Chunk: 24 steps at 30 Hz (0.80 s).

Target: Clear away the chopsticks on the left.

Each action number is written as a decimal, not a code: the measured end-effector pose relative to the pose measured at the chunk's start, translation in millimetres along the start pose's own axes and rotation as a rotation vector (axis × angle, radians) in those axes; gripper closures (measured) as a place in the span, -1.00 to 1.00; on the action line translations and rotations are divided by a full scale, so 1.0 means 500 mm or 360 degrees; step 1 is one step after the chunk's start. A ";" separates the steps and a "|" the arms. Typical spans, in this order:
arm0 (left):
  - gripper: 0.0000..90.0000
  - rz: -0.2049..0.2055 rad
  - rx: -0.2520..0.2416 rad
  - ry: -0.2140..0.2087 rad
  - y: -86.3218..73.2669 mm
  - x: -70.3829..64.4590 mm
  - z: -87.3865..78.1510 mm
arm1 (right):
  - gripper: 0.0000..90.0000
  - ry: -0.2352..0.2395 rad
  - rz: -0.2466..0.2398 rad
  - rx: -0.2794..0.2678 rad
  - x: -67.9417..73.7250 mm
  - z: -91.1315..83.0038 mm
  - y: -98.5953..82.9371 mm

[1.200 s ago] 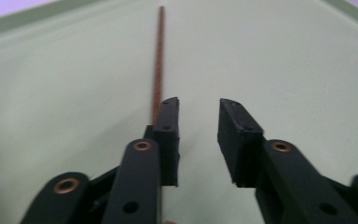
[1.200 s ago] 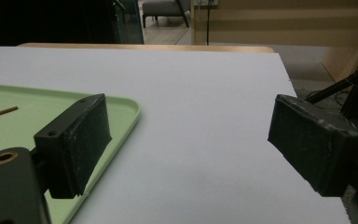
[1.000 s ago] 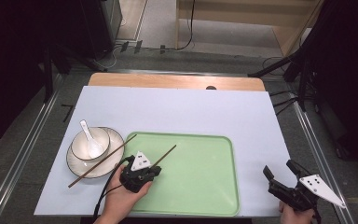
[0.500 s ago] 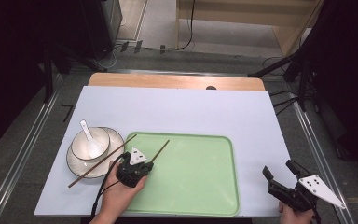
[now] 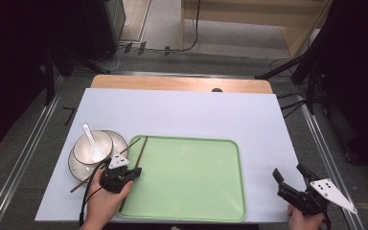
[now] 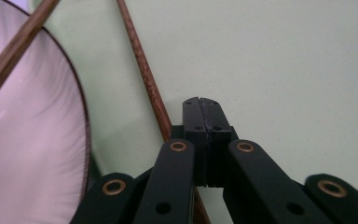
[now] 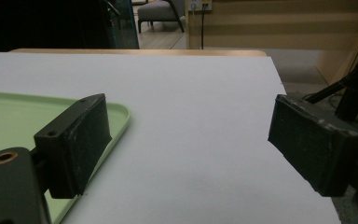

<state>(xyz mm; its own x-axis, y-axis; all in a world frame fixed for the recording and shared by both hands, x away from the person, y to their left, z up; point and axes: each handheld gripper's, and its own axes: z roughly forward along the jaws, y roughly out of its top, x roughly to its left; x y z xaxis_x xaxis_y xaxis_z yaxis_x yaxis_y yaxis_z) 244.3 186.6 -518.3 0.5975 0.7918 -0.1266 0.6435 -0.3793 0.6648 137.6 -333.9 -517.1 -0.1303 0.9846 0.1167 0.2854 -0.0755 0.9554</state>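
Since a second ago the left gripper (image 5: 124,173) has slid leftward toward the tray's left rim, and the chopstick it works on has swung from a slant across the tray floor to nearly parallel with that rim. The right gripper (image 5: 294,184) has not shifted — it rests off the right rim of the green tray (image 5: 191,187), jaws spread wide and empty over the white tabletop (image 7: 205,107).

In the left gripper view the jaws are pressed flat together with nothing between them; the chopstick (image 6: 142,74) lies against their left side, touching, not pinched. Its long axis runs away from the gripper, along the tray's left rim. The second chopstick (image 5: 103,165) lies slanted across the plate (image 5: 75,165), which sits just outside that rim with the bowl and spoon (image 5: 91,141) on it.

The left hand is far nearer. To grasp, the jaws would likely need to open and shift left across the stick — tight there, with plate and rim close; the tray's middle and right are open.
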 end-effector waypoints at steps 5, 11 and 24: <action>1.00 -0.0072 -0.0014 -0.0043 -0.012 0.017 -0.011 | -0.71 -0.0031 -0.0125 0.0006 0.022 0.017 0.006; 1.00 0.0007 -0.0024 0.0008 -0.009 0.008 -0.007 | -0.71 0.0058 -0.0168 0.0065 0.042 0.040 0.002; 0.97 0.0025 -0.0026 -0.0012 -0.012 0.009 -0.010 | -0.71 0.0115 -0.0001 0.0036 0.033 0.029 0.006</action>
<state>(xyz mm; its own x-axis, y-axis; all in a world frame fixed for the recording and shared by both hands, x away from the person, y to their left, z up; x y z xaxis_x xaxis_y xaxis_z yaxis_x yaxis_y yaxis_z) 241.0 194.9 -519.3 0.6114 0.7819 -0.1216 0.6260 -0.3838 0.6788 150.0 -315.5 -515.9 -0.1983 0.9707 0.1359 0.3062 -0.0704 0.9494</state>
